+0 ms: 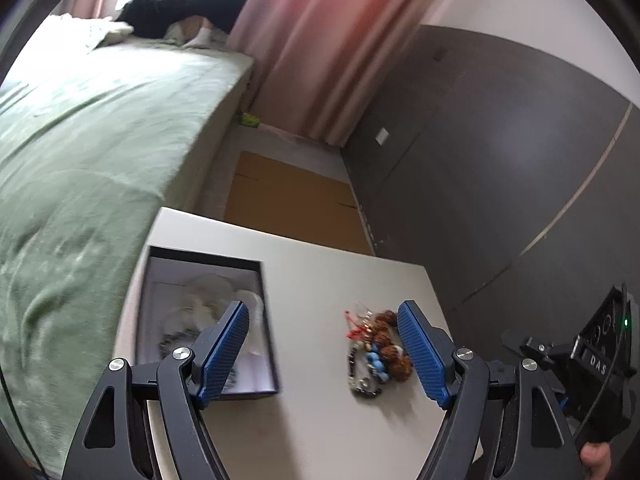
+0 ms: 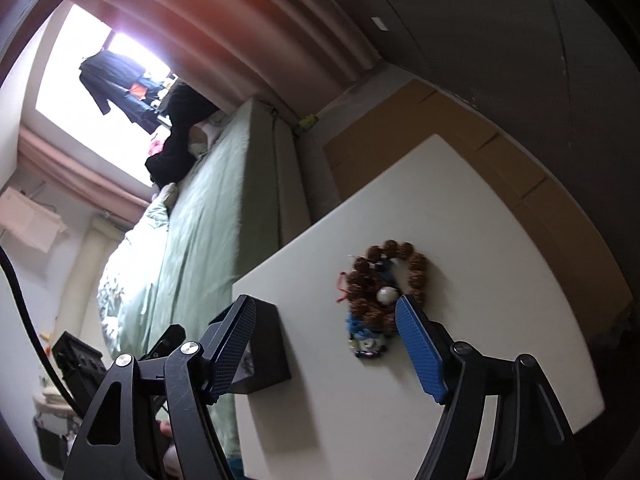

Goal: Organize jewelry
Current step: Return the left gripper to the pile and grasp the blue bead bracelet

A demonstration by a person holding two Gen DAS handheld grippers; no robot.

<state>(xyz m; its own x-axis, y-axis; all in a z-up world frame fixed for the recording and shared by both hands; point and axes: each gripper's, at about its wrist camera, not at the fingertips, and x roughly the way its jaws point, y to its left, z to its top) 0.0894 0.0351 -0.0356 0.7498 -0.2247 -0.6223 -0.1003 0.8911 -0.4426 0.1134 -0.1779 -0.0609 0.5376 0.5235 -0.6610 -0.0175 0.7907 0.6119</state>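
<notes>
1. Nearest the lens in the left wrist view, the left hand-held gripper (image 1: 322, 354) stands spread wide, pinching nothing; its black arms end in flat blue pads (image 1: 224, 354) with a fine ribbed texture.
2. Lower centre of the right wrist view, the right hand-held gripper (image 2: 324, 348) is likewise spread and empty, with the same ribbed blue pads (image 2: 418, 354).
3. Between the left pads, toward the right one, lies the jewelry pile (image 1: 376, 354): knobbly brown round beads, smooth blue beads, a thin red cord and a dark chain, tangled together on the smooth pale worktop (image 1: 320, 432).
4. From the right wrist, the jewelry pile (image 2: 380, 292) shows a ring of rough brown beads around one glossy white bead, just beyond the right pad's tip.
5. Left of the pile, near the worktop's left edge, sits an open rectangular black box (image 1: 208, 320) with pale crumpled lining; bare worktop separates box and pile.
6. Beyond the worktop's far edge, flat brown cardboard (image 1: 288, 196) lies on the floor.
7. Upper left, a bed (image 1: 88, 140) with a soft green cover runs alongside the worktop; pink pleated curtains (image 1: 332, 40) and a matte grey wall (image 1: 500, 152) stand farthest.
</notes>
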